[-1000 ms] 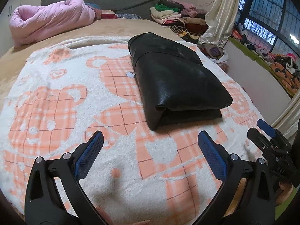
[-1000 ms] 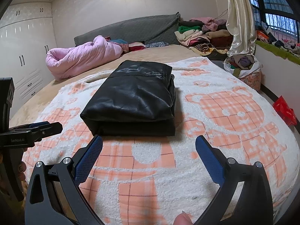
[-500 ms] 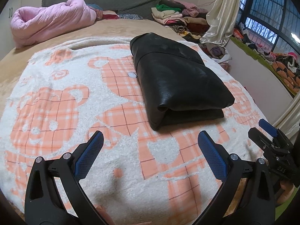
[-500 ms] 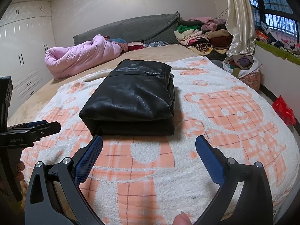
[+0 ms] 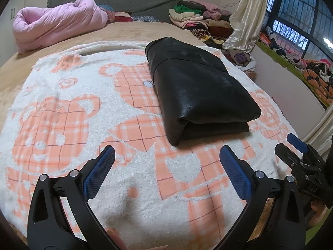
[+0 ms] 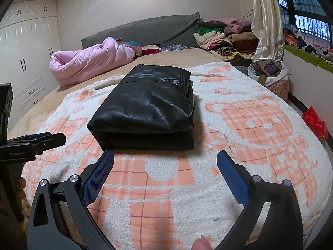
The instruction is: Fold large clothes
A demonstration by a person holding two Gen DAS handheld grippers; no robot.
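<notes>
Black leather-like material, folded into a compact rectangular bundle, is seen as the jacket (image 5: 199,87) (image 6: 145,108), laid on a white fleece blanket (image 5: 68,108) (image 6: 260,129) printed with orange checked bears. The left gripper (image 5: 166,166) is held low above the blanket, short of the bundle's near folded edge and slightly to its left; its blue-padded fingers (image 5: 97,173) are spread wide and nothing is held between them. The right gripper (image 6: 165,167) is posed likewise, its jaws spread and empty, with one fingertip seen just short of the bundle's near left corner. Each gripper is visible at the margin of the other's view, so that the two are shown side by side at the near edge of the bed. A small round white object (image 5: 148,83) lies on the blanket just beside the jacket's left edge. Bare blanket is seen on every side of the bundle, with the widest room to its left. A pink quilt (image 6: 91,60) is heaped well apart, near the grey headboard (image 6: 145,31), and stacked clothes (image 6: 220,37) lie at the far right corner beside a curtain (image 6: 266,20).
</notes>
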